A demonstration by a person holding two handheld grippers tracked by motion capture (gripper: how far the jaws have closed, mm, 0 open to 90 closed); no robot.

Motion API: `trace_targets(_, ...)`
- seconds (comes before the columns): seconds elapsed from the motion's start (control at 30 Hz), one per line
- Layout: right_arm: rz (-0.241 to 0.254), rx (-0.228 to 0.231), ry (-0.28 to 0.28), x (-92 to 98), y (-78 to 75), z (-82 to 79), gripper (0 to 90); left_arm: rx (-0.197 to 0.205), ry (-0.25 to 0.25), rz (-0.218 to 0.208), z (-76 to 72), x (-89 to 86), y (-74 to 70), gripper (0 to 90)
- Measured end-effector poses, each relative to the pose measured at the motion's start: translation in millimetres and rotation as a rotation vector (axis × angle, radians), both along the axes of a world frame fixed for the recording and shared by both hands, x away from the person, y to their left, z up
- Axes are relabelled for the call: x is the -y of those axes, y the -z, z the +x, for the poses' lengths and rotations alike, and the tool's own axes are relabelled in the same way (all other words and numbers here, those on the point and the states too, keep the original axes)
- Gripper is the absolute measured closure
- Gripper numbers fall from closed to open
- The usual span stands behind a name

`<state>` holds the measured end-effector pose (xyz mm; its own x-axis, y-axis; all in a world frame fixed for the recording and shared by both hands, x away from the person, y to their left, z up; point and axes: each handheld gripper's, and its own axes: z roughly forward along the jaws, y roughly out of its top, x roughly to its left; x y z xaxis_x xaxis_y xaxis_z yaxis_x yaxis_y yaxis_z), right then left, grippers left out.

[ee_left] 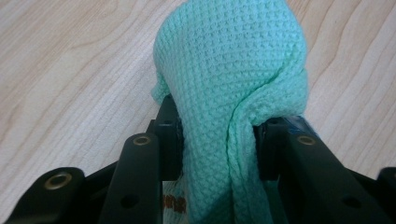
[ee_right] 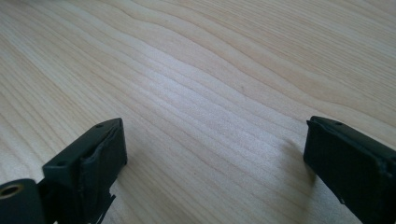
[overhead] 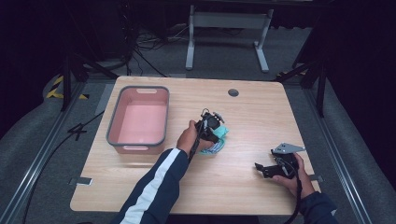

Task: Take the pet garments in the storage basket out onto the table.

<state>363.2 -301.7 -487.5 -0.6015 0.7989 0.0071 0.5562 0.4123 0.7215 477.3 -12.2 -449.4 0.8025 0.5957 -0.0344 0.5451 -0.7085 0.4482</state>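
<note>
A pale wooden table (overhead: 243, 186) stands amid dark floor, with a pink bin (overhead: 138, 119) at centre left of the high view. Just right of it the left gripper (overhead: 215, 133) clamps a turquoise cloth (overhead: 219, 140) at mid-frame; the right gripper (overhead: 262, 169) rests lower right. In the left gripper view the jaws pinch a bunched fold of the soft, light knit, which I judge takes grip best there. In the right gripper view the jaws stand wide apart over bare wood.
</note>
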Motion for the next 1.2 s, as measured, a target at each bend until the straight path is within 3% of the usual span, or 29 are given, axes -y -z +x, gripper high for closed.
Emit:
trace_targets(0.27,0.000,0.000,0.000,0.0,0.0,0.0,6.2,-0.004,-0.012,-0.011,0.1,-1.0,1.3,61.5)
trace_targets(0.47,0.000,0.000,0.000,0.0,0.0,0.0,6.2,-0.001,0.003,-0.019,-2.5,0.0,-0.7,50.4)
trace_targets(0.53,0.000,0.000,-0.001,0.0,0.0,0.0,6.2,-0.004,0.008,-0.042,-4.6,0.5,-2.5,44.6)
trace_targets(0.6,-0.001,0.000,0.000,0.0,0.0,0.0,6.2,0.022,0.001,-0.025,-7.4,2.0,-6.5,38.6)
trace_targets(0.67,-0.001,0.000,-0.001,0.0,0.0,0.0,6.2,0.039,0.001,-0.031,-9.4,1.9,-10.9,31.3)
trace_targets(0.8,0.000,0.000,0.000,0.0,0.0,0.0,6.2,0.059,0.009,-0.051,-13.6,1.4,-20.8,25.4)
trace_targets(1.2,-0.001,0.000,0.000,0.0,0.0,-0.1,6.2,0.156,0.044,-0.009,-23.9,-5.9,-41.4,23.1)
